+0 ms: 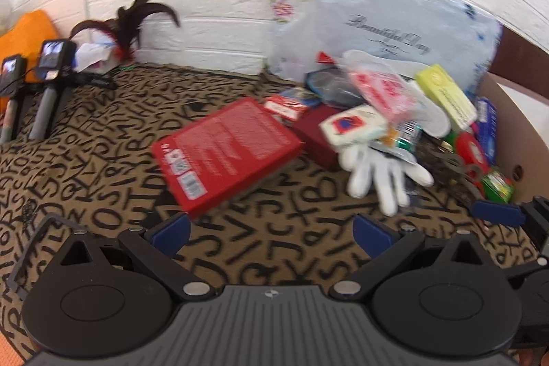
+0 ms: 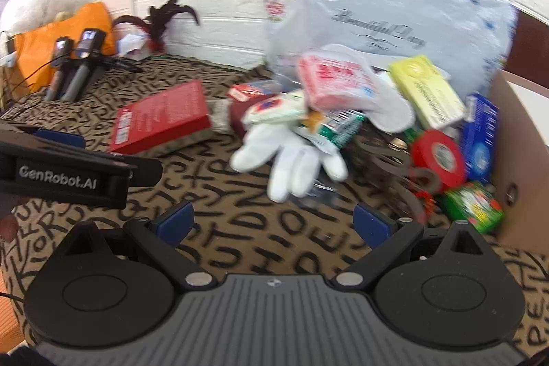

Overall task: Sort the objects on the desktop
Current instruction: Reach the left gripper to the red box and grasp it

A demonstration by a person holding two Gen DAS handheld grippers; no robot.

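A pile of desk objects lies on the letter-patterned cloth: a red box (image 1: 223,150) (image 2: 161,122), a white glove (image 1: 384,174) (image 2: 291,163), a pink packet (image 1: 381,91) (image 2: 336,81), a yellow box (image 1: 446,95) (image 2: 429,91), a red tape roll (image 2: 437,156), a green packet (image 2: 473,206) and a blue box (image 2: 480,139). My left gripper (image 1: 271,234) is open and empty, short of the red box. My right gripper (image 2: 271,222) is open and empty, short of the glove. The left gripper also shows at the left of the right wrist view (image 2: 61,167).
A cardboard box wall (image 2: 521,160) stands at the right. A white plastic bag (image 1: 377,26) leans on the brick wall behind the pile. Two handheld devices (image 1: 44,74) and an orange bag (image 2: 65,36) sit at the far left, with dark feathers (image 1: 137,19) nearby.
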